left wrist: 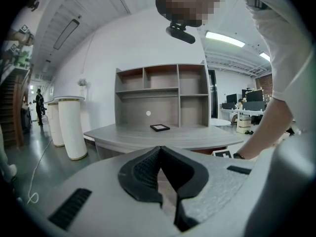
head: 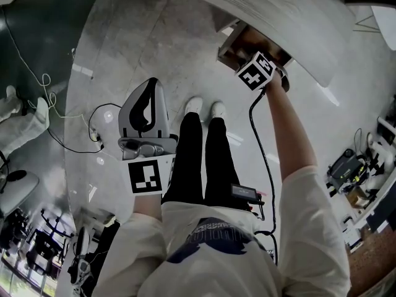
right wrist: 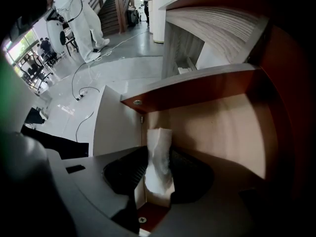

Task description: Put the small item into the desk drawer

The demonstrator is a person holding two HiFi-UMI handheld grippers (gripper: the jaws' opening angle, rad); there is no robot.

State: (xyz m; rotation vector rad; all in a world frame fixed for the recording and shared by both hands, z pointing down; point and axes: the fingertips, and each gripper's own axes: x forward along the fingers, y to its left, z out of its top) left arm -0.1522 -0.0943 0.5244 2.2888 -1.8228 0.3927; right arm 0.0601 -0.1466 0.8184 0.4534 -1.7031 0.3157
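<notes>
Stands at the grey counter [head: 291, 17], seen from above, in black trousers [head: 192, 159] and white shoes [head: 193, 106] on the pale floor [head: 124, 36]. Reaches far and to the right with the right gripper [right wrist: 159, 158], arm stretched out, down to the open drawer [right wrist: 197, 85] under the counter's edge. Clamps the small white item [right wrist: 159, 139] between the jaws there, pads pressed against both its sides. Holds it upright, crumpled and twisted at the middle, its upper end clear above the pads. Item within the drawer's opening, in front of the tan inner face, just beside the red-brown wall with a screw head [right wrist: 138, 102] at the left corner. Touching the drawer's bottom or not: cannot tell.

Holds the left gripper [left wrist: 159, 154] low at the near left, close to the body and well apart from the drawer, marker cube [head: 145, 175] turned up toward the head camera. Jaws together, nothing between them. From there, a look across the counter top to a grey shelf unit [left wrist: 160, 95] at its far side, a small black frame [left wrist: 159, 128] lying flat in front of it. White columns [left wrist: 71, 127] on the floor, left of the counter. Black cable [head: 260, 141] down along the right arm to a small black box [head: 244, 192] at the hip.
</notes>
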